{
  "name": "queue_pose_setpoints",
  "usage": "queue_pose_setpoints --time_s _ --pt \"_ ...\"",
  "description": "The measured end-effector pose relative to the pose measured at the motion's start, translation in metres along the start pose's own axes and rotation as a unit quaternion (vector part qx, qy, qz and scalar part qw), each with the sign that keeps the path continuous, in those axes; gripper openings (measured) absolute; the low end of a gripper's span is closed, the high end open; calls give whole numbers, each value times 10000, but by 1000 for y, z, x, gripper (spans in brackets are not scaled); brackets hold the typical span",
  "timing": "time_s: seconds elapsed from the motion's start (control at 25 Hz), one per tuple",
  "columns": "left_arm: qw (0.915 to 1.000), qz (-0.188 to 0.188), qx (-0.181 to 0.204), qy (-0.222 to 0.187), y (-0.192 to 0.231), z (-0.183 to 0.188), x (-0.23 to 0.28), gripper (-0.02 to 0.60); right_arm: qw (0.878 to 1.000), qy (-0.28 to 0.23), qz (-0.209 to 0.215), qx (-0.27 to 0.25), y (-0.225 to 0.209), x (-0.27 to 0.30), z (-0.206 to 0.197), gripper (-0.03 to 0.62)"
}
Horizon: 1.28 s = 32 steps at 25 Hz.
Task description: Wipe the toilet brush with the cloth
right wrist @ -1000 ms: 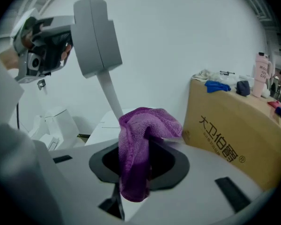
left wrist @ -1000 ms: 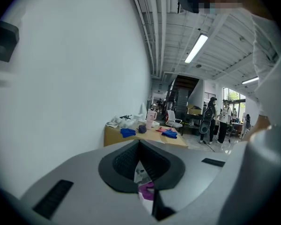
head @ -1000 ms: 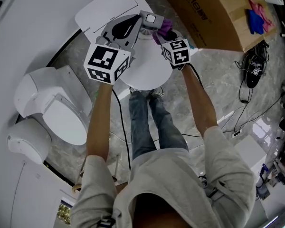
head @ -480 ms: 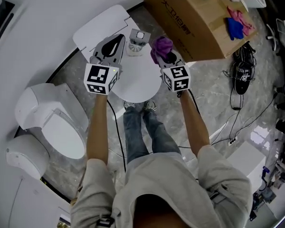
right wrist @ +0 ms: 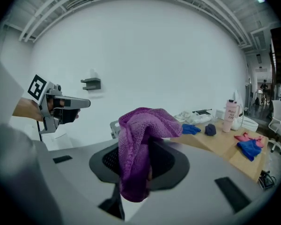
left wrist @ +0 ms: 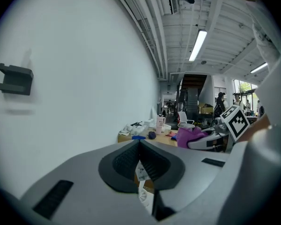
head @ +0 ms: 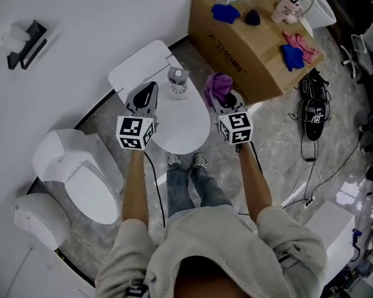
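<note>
Left claw (head: 149, 88): clenched shut on nothing, jaws meeting tip to tip, held over the left rim of the surface.
Right claw (head: 229, 98): grasping the purple cloth (right wrist: 139, 139), which bunches above the jaw tips and hangs down between them, at the surface's right edge.
Surface (head: 189, 126): a small round white top, just ahead of the person's feet.
Toilet brush (head: 177, 82): upright in its holder at the far edge of the surface, between the two claws and apart from both; the cloth does not touch it.
Toilet (head: 81, 172): white, on the floor to the person's left.
Cardboard box (head: 248, 39): farther off to the right, blue and pink cloths lying on top.
</note>
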State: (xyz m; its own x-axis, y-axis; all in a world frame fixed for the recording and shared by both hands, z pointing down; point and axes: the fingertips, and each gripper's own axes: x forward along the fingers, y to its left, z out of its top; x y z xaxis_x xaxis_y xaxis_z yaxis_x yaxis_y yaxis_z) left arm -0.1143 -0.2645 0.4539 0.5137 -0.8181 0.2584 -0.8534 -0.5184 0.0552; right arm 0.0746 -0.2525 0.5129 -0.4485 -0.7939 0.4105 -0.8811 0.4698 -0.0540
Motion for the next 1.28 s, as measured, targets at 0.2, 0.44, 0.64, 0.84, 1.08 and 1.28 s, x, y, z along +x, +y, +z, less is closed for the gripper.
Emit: queue_pose_setpoints --time_s 0.2,0.44,0.64,0.84,1.08,1.28 --pt "10000 84 4 -23 -14 23 -12 18 9994 -294 -120 -104 -8 -35 40 123" --pt "9995 225 -79 -218 -27 58 -30 18 9978 -584 -240 -201 -18 -71 80 123" --pt "9993 287 13 -251 -36 71 -48 18 9964 -734 -360 -242 -26 -98 99 123" --pt "9989 366 127 -264 -38 73 -65 18 9945 -885 -493 -259 -31 -118 113 123" --pt "9976 563 54 -388 -30 75 -84 18 9933 -984 -511 -322 -26 -132 116 123" --pt "9973 579 112 -428 -26 83 -85 18 9935 -968 -508 -325 -23 -129 118 123"
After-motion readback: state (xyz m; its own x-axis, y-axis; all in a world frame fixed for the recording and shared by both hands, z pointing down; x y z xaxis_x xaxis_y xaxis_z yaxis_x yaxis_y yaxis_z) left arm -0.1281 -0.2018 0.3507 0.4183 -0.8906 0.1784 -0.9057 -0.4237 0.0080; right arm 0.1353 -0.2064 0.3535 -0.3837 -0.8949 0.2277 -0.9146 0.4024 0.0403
